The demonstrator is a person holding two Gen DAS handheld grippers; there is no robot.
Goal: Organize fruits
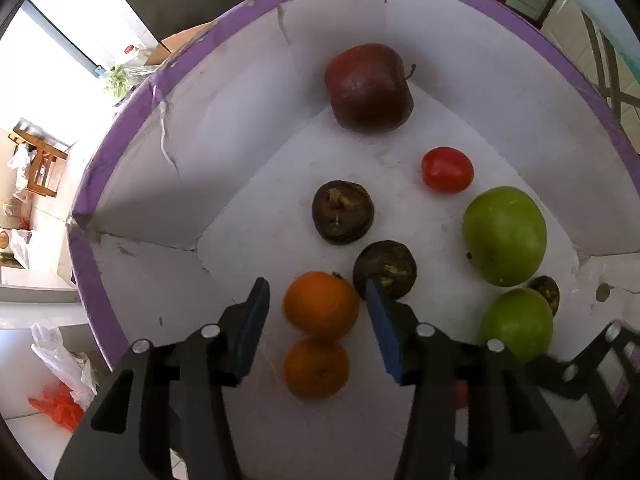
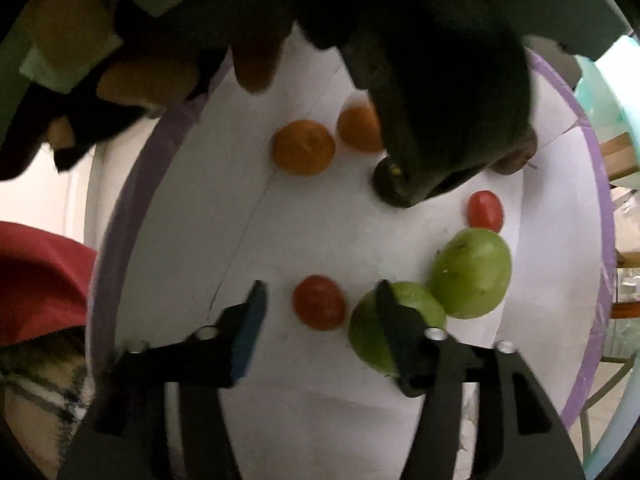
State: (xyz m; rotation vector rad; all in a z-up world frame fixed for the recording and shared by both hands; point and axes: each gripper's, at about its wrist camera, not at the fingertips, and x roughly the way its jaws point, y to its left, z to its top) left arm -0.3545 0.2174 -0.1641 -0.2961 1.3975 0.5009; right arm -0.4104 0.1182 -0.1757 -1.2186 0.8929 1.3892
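Left gripper (image 1: 316,304) fingers apart, orange (image 1: 321,305) between them – round, bright; right gripper (image 2: 320,304) fingers apart, red tomato (image 2: 319,302) between – small, glossy

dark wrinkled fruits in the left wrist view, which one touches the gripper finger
The dark wrinkled fruit beside the near orange meets the left gripper finger; the other two lie apart.

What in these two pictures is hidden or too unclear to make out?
- Right wrist view: dark apple and brown fruit, mostly hidden behind the left hand-held gripper.
- Left wrist view: third brown fruit, partly hidden behind a green apple.
- Left wrist view: small tomato, barely visible behind the gripper.
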